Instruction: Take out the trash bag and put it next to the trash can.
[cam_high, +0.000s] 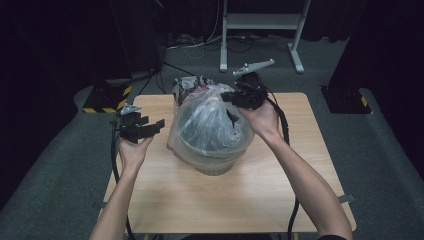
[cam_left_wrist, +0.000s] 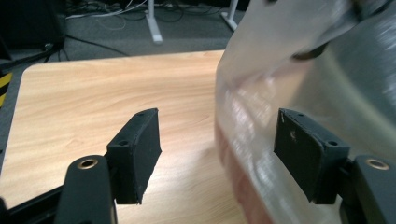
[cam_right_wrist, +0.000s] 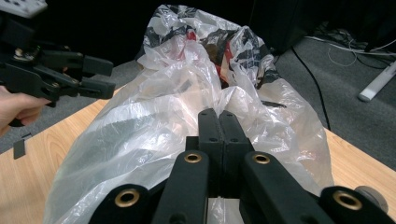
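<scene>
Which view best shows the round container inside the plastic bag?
The high view: the whole container shows through the clear plastic bag on the table. The left gripper view catches one blurred side; the right gripper view shows mostly crumpled bag.

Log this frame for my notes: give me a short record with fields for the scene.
surface: wooden table
main item: clear plastic bag over a round bin
left hand-held gripper: open, beside the bag, holding nothing
right hand-held gripper: jaws together, at the bag's top; whether it pinches plastic is unclear
</scene>
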